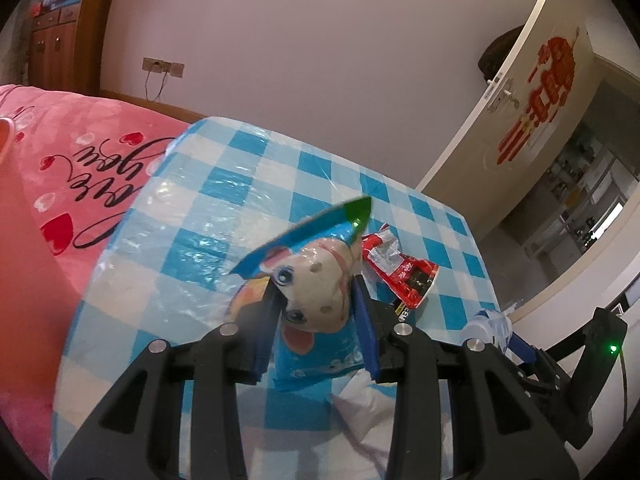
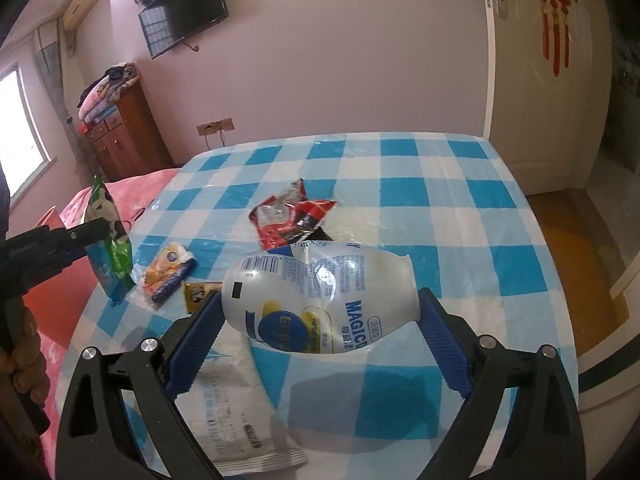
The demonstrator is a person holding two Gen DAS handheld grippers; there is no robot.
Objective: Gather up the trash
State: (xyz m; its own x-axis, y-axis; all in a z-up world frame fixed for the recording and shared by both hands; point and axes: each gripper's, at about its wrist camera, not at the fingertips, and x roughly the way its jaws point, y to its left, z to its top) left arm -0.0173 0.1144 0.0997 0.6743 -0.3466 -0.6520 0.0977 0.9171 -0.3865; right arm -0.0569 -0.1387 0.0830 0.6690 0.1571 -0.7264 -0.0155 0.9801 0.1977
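My left gripper is shut on a blue snack bag with a cartoon animal, held up off the checked table. From the right wrist view that bag hangs at the left in the left gripper. My right gripper is shut on a white plastic bottle, its blue pads pressing both sides, with a shadow on the cloth below. A red wrapper lies mid-table. Near the left edge sit an orange-and-blue wrapper and a small brown packet. A flat white pouch lies under the right gripper.
A pink bedspread borders the table on the left. A wooden cabinet with folded cloth on top stands by the far wall, and an open white door is at the right. A hand shows at the left edge.
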